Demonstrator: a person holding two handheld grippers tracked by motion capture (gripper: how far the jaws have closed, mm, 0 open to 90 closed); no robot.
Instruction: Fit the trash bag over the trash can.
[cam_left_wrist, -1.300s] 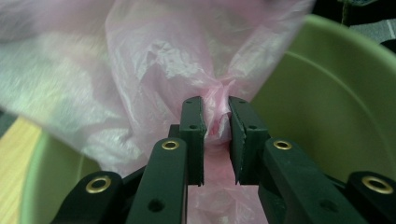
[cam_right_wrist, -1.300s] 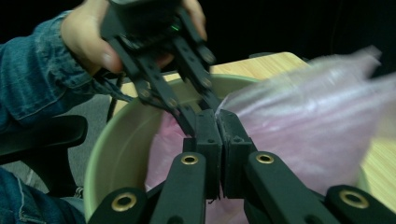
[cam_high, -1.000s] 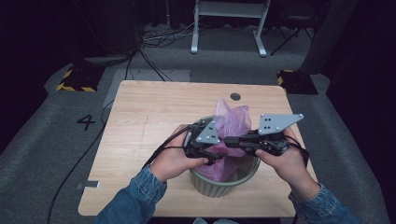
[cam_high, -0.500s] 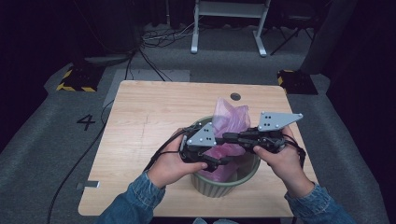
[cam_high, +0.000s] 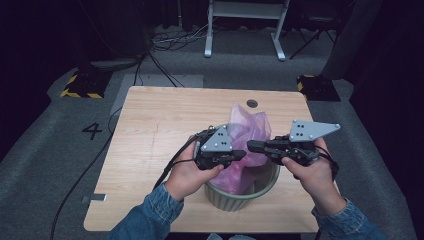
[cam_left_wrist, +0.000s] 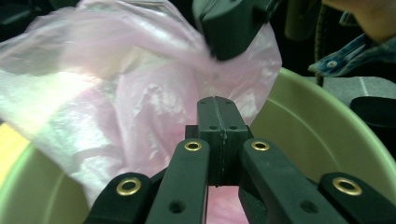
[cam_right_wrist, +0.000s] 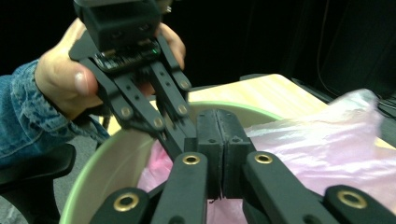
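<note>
A: What differs from a second ago?

B: The left gripper (cam_high: 240, 155) has just clenched its fingers (cam_left_wrist: 217, 116); whether they pinch the pink bag (cam_high: 247, 130) I cannot tell.

A: And the right gripper (cam_high: 252, 146)?

B: Clenched too, over the green bucket (cam_high: 240, 200) on the counter (cam_high: 150, 125). The bag sits in the bucket, touching both grippers' fingers.

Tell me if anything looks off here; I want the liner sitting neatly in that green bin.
The pink plastic bag is not seated: it bunches up and stands well above the rim of the green bin, leaning toward the far side instead of lining the inside wall. Nothing looks spilled or torn.
</note>
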